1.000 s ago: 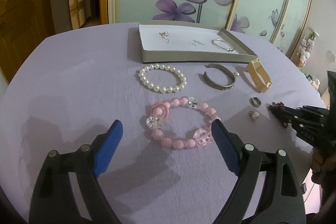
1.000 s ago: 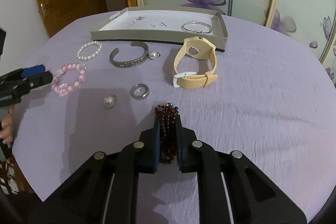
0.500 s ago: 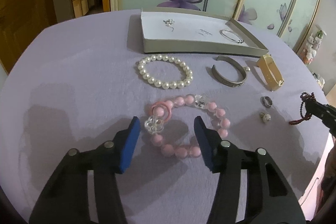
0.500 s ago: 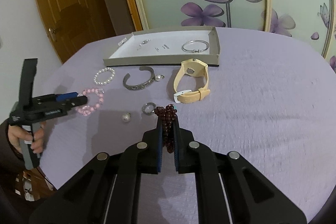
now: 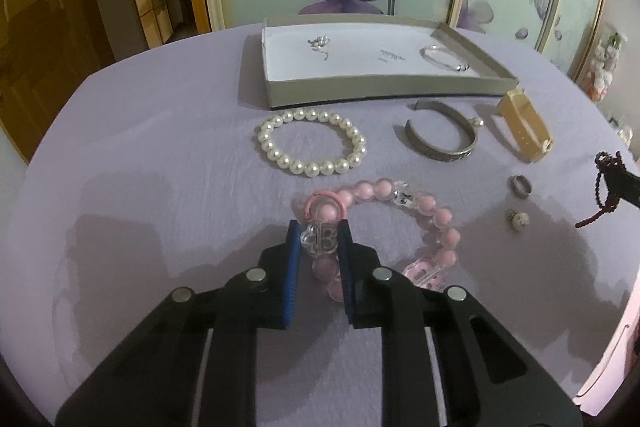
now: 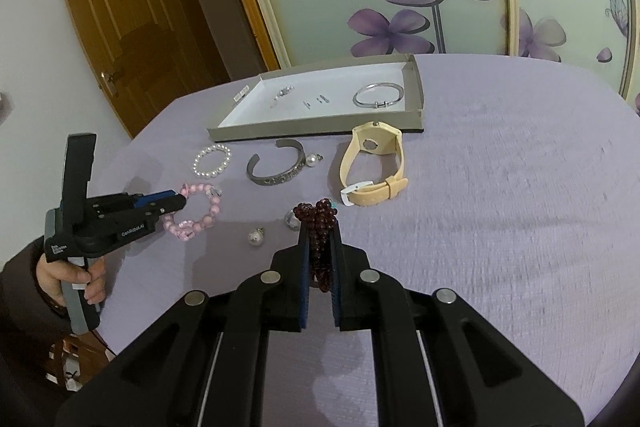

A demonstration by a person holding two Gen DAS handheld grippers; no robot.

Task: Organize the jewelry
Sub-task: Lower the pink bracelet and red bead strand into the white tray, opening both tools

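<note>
My left tongs (image 5: 320,241) have just been closing, and their blue pads now pinch a clear bead of the pink bracelet (image 5: 400,227), which lies on the lilac worktop (image 5: 160,167) toward my near edge. The rest of its loop curls off to the right of the tongs, flat on the cloth. From my right side I see my left hand (image 6: 70,277) wrapped round that tool's grip, over the worktop's left edge.

My right tongs (image 6: 319,239) are clamped tight on the dark red bracelet (image 6: 318,227); its beads bunch above the tips and a strand hangs down between the pads, clear of the worktop.

Toward the far edge sits the box (image 5: 360,95), shallow and white inside. In it lie a thin silver bangle (image 5: 444,57) at its right end and a small silver piece (image 5: 318,43) near its left end; I cannot tell what that piece is.

Just in front of the box, left to right, lie the pearl bracelet (image 5: 312,147), a grey cuff (image 5: 440,143) with a pearl stud (image 5: 477,123) touching its open end, and a beige watch (image 5: 524,131) standing on its strap. Nearer to me, between the pink bracelet and the worktop's right edge, are a ring (image 5: 520,185) and a second pearl stud (image 5: 519,219), close together but apart.
</note>
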